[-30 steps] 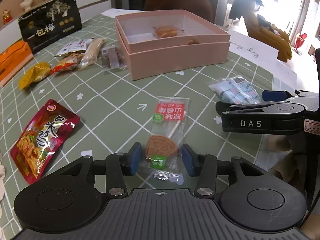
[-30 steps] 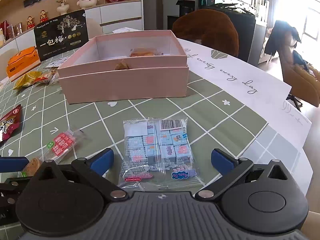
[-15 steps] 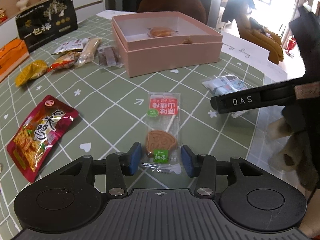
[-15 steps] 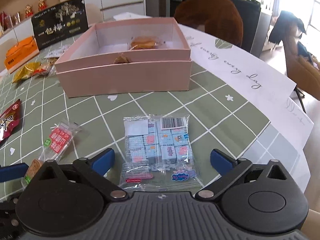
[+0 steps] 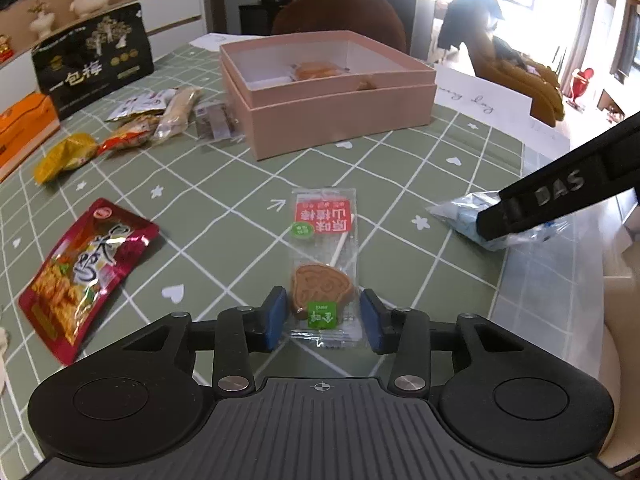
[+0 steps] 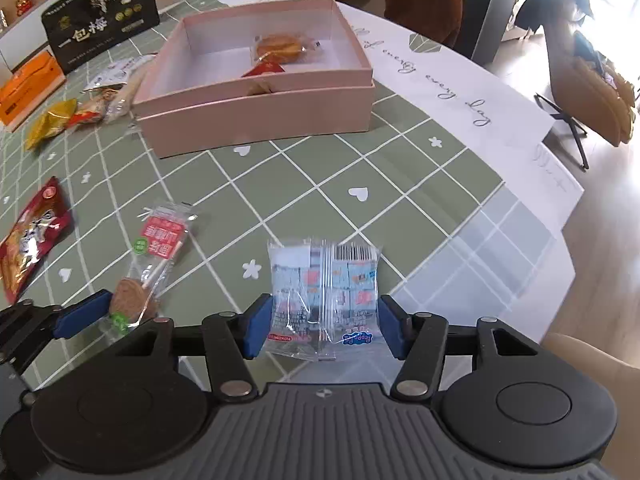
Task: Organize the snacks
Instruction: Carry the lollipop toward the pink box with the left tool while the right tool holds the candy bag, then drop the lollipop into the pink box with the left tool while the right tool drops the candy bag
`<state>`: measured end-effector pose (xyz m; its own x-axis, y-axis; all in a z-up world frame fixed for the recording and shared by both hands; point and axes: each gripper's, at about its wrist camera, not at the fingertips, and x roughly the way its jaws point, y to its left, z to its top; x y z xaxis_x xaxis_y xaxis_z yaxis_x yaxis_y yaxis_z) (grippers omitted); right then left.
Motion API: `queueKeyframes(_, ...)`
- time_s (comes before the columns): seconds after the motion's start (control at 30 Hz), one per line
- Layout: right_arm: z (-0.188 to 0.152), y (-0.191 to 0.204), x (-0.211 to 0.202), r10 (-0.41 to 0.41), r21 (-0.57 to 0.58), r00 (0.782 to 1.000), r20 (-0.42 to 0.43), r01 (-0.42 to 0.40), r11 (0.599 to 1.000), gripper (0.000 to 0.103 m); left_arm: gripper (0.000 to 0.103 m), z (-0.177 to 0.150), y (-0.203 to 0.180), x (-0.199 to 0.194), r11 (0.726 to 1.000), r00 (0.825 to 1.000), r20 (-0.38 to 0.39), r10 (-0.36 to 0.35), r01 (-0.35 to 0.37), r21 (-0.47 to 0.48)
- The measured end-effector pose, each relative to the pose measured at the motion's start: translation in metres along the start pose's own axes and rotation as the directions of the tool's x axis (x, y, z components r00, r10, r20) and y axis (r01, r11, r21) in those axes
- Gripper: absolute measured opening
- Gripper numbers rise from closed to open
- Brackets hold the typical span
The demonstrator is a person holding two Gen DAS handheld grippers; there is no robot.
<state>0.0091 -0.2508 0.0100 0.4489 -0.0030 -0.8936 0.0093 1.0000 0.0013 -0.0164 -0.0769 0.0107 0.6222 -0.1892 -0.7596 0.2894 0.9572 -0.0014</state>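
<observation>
A clear lollipop packet with a red label lies flat on the green checked cloth. My left gripper straddles its near end, its jaws closing; the blue pads stand at the wrapper's edges and the wrapper is uncrumpled. My right gripper is closing on a clear packet of small blue sweets, which is buckled down its middle and lifted off the cloth. That packet also shows under a right finger. The open pink box beyond holds a round pastry.
A red pouch lies to the left. Several small snacks, a yellow packet, a black bag and an orange box sit at the far left. A white paper runner covers the right side near the table's edge.
The right jaws have gone from wide apart to gripping the blue packet, which has buckled and risen off the cloth. The left jaws have narrowed around the lollipop packet.
</observation>
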Motion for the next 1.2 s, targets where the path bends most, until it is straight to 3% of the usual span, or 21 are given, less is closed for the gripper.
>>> queueKeyframes(0.33,0.009,-0.013,-0.043,0.089,-0.029,0.993,0.075,-0.087,0.996,0.056,0.041,0.013,-0.018,-0.016,0.996,0.995,0.065,-0.072,0.075,-0.042)
queueKeyframes(0.47,0.010,-0.028,-0.048,0.149,-0.040,0.985,0.088,-0.146,0.988,0.056,0.041,0.014,-0.022,-0.025,0.991,0.994,0.056,-0.097,0.102,-0.086)
queueKeyframes(0.73,0.010,-0.060,-0.037,0.219,-0.039,0.969,0.114,-0.215,0.976,0.056,0.041,0.017,-0.011,-0.056,0.983,0.992,0.116,-0.044,0.064,-0.170)
queueKeyframes(0.87,0.016,-0.082,-0.033,0.262,0.024,0.954,0.144,-0.268,0.963,0.056,0.041,0.039,-0.012,-0.067,0.984,0.987,0.161,-0.019,0.047,-0.171)
queueKeyframes(0.97,0.025,-0.093,-0.039,0.280,0.029,0.943,0.181,-0.290,0.957,0.056,0.041,0.073,-0.011,-0.080,0.987,0.977,0.214,-0.009,0.042,-0.152)
queueKeyframes(1.03,0.040,-0.097,-0.053,0.305,0.007,0.923,0.235,-0.315,0.949,0.052,0.041,0.104,-0.008,-0.089,0.989,0.968,0.252,-0.009,0.045,-0.138)
queueKeyframes(1.1,0.063,-0.102,-0.075,0.328,-0.026,0.893,0.308,-0.337,0.941,0.012,0.041,0.139,-0.006,-0.096,0.992,0.958,0.286,0.001,0.035,-0.124)
queueKeyframes(1.2,0.109,-0.109,-0.108,0.368,-0.073,0.847,0.385,-0.370,0.926,0.012,0.041,0.177,-0.006,-0.091,0.994,0.954,0.301,0.020,0.013,-0.109)
